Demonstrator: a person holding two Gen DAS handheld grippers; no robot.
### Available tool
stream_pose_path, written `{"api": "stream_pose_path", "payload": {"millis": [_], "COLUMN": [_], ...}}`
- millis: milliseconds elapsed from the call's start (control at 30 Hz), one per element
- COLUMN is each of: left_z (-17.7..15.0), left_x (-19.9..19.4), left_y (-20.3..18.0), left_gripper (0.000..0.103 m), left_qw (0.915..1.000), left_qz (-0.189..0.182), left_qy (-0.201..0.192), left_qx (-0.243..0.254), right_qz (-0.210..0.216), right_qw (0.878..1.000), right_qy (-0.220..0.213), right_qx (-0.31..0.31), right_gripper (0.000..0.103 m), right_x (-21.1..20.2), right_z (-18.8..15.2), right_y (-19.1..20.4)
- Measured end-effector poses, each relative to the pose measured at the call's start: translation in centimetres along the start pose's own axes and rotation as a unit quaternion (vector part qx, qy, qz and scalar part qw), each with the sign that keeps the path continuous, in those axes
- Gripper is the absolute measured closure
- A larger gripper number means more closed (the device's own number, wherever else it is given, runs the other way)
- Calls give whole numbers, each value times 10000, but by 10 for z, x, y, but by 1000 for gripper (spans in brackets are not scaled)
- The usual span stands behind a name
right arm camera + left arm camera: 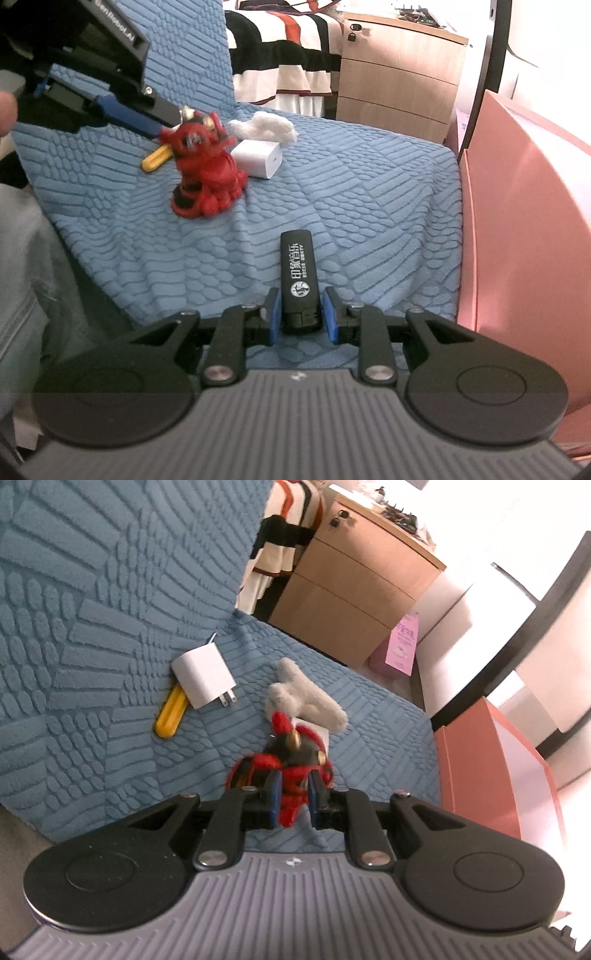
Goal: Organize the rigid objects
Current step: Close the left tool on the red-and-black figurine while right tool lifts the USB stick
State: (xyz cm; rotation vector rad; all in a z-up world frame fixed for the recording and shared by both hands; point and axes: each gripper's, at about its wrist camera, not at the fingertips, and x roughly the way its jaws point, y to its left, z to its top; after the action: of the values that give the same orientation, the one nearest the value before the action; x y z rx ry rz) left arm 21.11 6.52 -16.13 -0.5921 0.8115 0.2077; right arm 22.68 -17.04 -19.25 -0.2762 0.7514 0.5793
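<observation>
The left hand-held gripper [291,794] reaches in level over the blue textured cover [110,627], its blue pads closed around a red and black figurine [291,768]. From the right wrist view the same gripper [168,127] comes in from the upper left, angled downward, with the figurine [205,166] clamped at its upper part; whether the figurine's base touches the cover cannot be told.

The right hand-held gripper [300,314] points forward and low over the cover [369,206], fingers straddling the near end of a black lighter-like stick [298,273] with white printed characters. The left pad looks to be against the stick; a sliver of gap shows beside the right pad, so a firm grasp cannot be told. The stick lies flat on the cover, lengthwise along the fingers.

Beyond the figurine, a white charger [205,675] lies on its side, its prongs toward the figurine, resting across a yellow-handled tool [171,714]. Just beside the figurine is a white fluffy toy [306,694].

To the right of the cover stands a pink box [517,221], its wall facing the camera; its contents are not visible. In the left wrist view it appears as a coral-coloured box [491,768] at the cover's edge. Behind are a wooden drawer cabinet [351,590] and a striped cloth [288,66].
</observation>
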Motion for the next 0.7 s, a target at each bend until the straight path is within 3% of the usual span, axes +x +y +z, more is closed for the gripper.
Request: {"api": "stream_pose_path", "payload": {"millis": [233, 300, 333, 367, 467, 700], "left_z": [-2, -6, -8, -10, -14, -20], "left_x": [4, 5, 5, 5, 5, 18], "left_y": [9, 8, 8, 7, 1, -8], "left_gripper": [82, 66, 49, 42, 42, 39], "left_qw": [9999, 9999, 9998, 9998, 9991, 9974], "left_qz": [-87, -123, -131, -116, -129, 107], "left_qy": [-85, -103, -121, -165, -248, -249], "left_qx": [-66, -14, 5, 33, 312, 669], "right_qz": [71, 149, 193, 209, 202, 241], "right_qw": [10000, 9998, 9997, 9996, 9995, 9993], "right_qy": [-57, -109, -123, -155, -227, -246], "right_qx": [40, 64, 79, 93, 110, 159], "right_gripper": [75, 74, 75, 72, 65, 68], "right_x": [2, 3, 3, 4, 7, 20], "right_z": [2, 3, 4, 6, 9, 11], "right_y": [0, 0, 1, 2, 2, 3]}}
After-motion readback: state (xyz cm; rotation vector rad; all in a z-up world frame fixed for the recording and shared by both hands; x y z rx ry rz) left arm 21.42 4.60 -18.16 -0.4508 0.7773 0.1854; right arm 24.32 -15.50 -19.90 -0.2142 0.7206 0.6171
